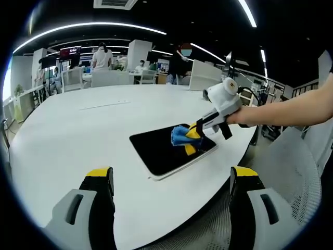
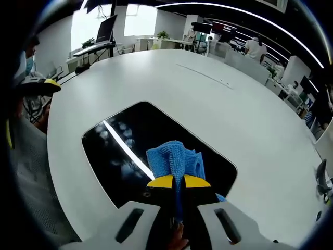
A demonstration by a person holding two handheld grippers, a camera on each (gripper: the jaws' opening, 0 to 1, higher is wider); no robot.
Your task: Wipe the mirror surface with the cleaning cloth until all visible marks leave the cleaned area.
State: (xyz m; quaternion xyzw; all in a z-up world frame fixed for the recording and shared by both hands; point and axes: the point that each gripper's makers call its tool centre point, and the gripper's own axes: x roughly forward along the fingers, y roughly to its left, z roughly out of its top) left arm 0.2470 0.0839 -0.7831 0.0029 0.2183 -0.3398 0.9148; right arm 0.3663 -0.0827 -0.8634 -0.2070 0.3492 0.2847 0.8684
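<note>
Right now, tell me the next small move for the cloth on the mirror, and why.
Probably sweep the right gripper across the mirror toward the smudged patch beside the light streak. The blue cloth is pinched in its jaws and pressed on the glass near one edge, while faint marks show on the glass it has not reached.

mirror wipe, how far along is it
Done: the right gripper is shut on the blue cloth and has it pressed on the mirror. In hand: wiping near one end of the mirror, seen also in the left gripper view. Left: faint smudges show beside the light streak, so the rest of the surface seems unwiped. The left gripper hangs open, apart from the mirror.
</note>
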